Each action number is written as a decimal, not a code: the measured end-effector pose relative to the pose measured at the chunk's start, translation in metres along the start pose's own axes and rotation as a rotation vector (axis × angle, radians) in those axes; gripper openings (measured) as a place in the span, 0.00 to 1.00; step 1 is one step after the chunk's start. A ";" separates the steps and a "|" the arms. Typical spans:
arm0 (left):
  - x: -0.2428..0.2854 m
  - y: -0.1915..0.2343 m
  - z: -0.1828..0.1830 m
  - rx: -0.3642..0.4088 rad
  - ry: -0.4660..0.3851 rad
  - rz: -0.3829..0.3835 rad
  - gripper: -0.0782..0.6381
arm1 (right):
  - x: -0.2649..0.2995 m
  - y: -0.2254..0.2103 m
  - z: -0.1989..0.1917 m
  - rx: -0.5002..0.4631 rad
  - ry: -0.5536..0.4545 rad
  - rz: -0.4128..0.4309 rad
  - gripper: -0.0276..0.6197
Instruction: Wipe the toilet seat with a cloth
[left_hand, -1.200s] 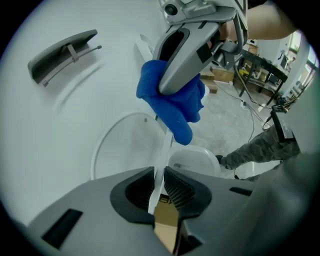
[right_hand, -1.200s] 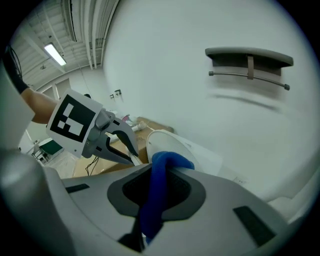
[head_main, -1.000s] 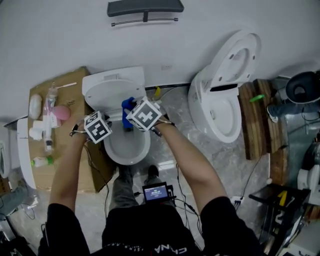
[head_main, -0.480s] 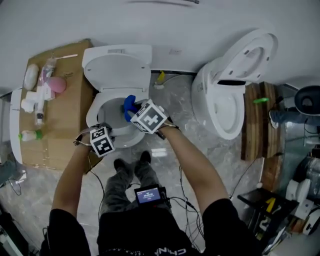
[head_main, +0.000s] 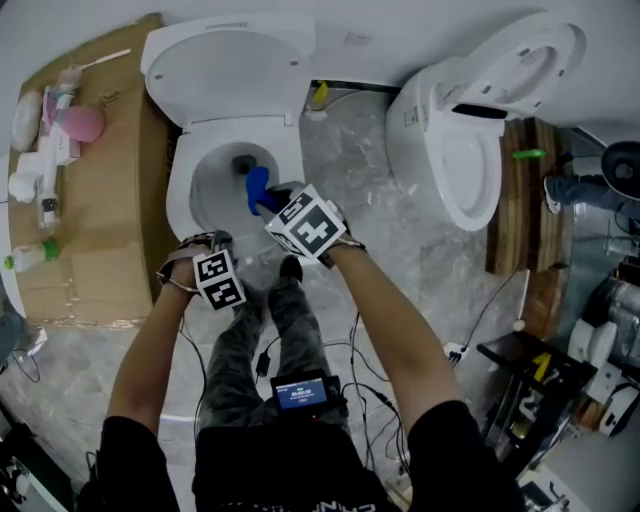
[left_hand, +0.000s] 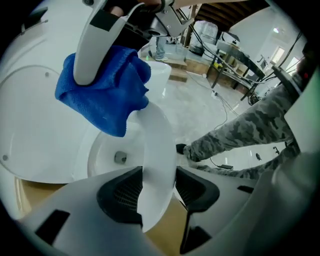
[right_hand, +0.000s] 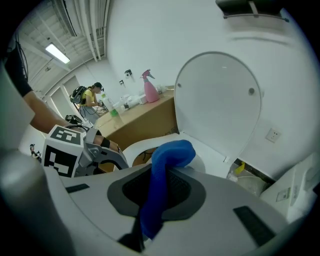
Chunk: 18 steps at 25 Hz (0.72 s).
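At left cardboard box (head_main: 110, 220), at right second toilet (head_main: 430, 120), between them toilet (head_main: 180, 210) with cloth (head_main: 258, 188) over its bowl.

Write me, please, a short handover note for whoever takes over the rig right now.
Left gripper: open, its jaws have just been opening. They straddle the front rim of the toilet seat without clamping it.
Right gripper: shut on the blue cloth, held over the bowl.
Lid: up.
Done: cloth in hand at the toilet.
Left: wipe the whole seat. I cannot confirm that the cloth touches it yet.
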<state>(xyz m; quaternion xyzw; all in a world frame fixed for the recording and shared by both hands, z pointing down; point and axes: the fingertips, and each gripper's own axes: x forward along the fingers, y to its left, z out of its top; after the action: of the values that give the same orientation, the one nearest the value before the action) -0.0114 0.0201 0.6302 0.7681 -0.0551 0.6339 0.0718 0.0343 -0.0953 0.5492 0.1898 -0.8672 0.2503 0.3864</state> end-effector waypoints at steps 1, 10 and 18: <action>0.009 -0.004 -0.003 0.009 0.005 -0.001 0.39 | 0.007 0.002 -0.009 0.009 0.002 -0.007 0.12; 0.088 -0.026 -0.018 0.099 0.036 0.014 0.43 | 0.074 0.024 -0.087 0.085 0.058 -0.013 0.12; 0.149 -0.030 -0.030 0.071 0.033 0.057 0.44 | 0.124 0.037 -0.157 0.151 0.073 -0.011 0.12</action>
<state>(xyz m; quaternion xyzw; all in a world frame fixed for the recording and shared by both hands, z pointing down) -0.0069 0.0561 0.7809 0.7578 -0.0532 0.6498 0.0273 0.0273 0.0083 0.7242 0.2138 -0.8301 0.3197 0.4038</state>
